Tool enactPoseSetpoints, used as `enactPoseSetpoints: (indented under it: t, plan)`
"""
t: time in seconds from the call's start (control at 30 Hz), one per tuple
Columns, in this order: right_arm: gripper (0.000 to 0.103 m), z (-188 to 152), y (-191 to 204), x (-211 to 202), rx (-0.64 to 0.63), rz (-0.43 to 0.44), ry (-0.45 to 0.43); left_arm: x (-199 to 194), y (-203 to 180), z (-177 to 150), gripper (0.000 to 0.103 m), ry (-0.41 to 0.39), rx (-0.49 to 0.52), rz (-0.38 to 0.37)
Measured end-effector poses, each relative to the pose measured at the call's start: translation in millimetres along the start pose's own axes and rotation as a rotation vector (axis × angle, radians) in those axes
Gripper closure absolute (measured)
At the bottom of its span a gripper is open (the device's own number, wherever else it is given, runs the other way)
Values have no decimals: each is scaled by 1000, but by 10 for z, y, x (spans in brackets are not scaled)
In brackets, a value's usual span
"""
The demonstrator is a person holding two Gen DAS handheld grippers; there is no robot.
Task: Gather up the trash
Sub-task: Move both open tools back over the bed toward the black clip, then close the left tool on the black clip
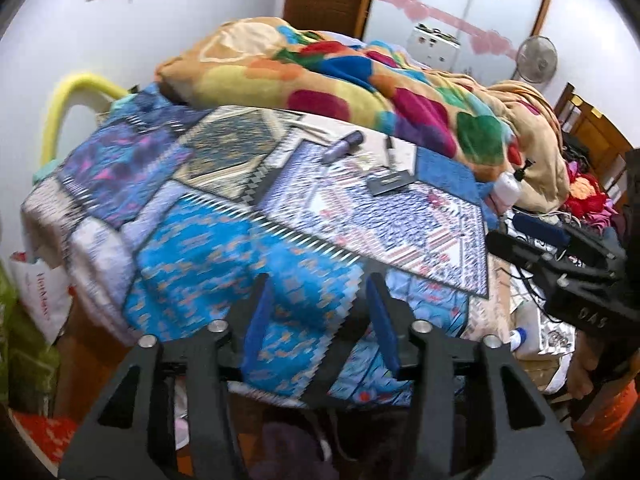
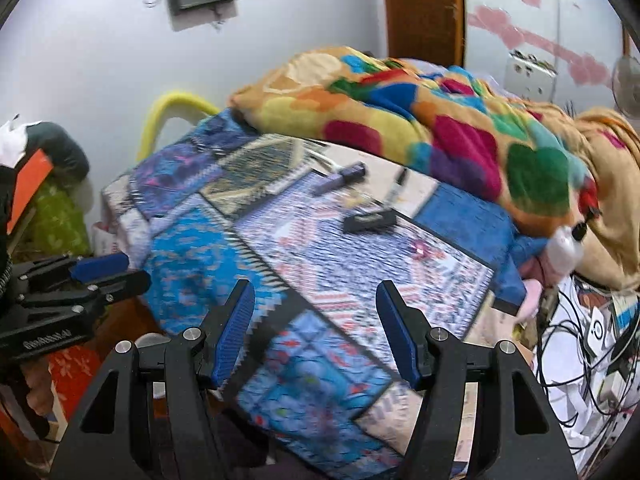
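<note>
A bed with a blue patchwork cover [image 1: 208, 248] fills both views [image 2: 208, 264]. On it lie a purple wrapper-like item [image 1: 343, 146] [image 2: 340, 178], a dark flat packet [image 1: 390, 185] [image 2: 370, 220] and a thin dark pen-like item [image 1: 388, 148] [image 2: 398, 184]. My left gripper [image 1: 318, 312] is open and empty, above the bed's near edge. My right gripper [image 2: 316, 322] is open and empty, also short of the items. Each gripper shows in the other's view: the right one [image 1: 560, 256] and the left one [image 2: 80, 280].
A crumpled multicoloured blanket [image 1: 340, 80] covers the far half of the bed. A white bottle [image 1: 507, 188] and tangled cables [image 2: 580, 340] lie at the right. A white bag [image 1: 44, 296] sits on the floor left. A fan [image 1: 536, 58] stands at back right.
</note>
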State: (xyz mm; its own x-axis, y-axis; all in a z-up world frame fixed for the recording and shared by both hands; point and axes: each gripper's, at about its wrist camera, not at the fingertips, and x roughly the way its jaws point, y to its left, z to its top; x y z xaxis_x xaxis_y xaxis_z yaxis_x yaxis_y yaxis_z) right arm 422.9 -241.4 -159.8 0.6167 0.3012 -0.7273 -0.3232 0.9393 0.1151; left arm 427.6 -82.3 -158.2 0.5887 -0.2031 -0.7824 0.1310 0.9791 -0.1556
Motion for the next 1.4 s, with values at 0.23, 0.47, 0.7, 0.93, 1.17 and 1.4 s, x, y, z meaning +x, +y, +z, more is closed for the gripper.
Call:
enactPoseSetpoints:
  t: [0.23, 0.47, 0.7, 0.93, 1.17, 1.4]
  plan:
    - [44, -35, -475, 244, 56, -19, 25, 506, -393, 306, 54, 40, 133, -36]
    - [44, 20, -794, 477, 78, -51, 12, 1085, -667, 611, 53, 51, 236, -90]
    - [44, 98, -1006, 771, 77, -71, 9, 1604, -735, 840, 53, 83, 301, -162]
    - [58, 141, -1184, 1004, 113, -32, 34, 2005, -848, 1053, 53, 85, 387, -173]
    - [77, 195, -1171, 1233, 69, 4, 73, 2268, -842, 1110, 53, 136, 398, -218]
    - [78, 205, -1063, 1322, 12, -4, 61, 2224, -793, 993, 64, 138, 402, -240]
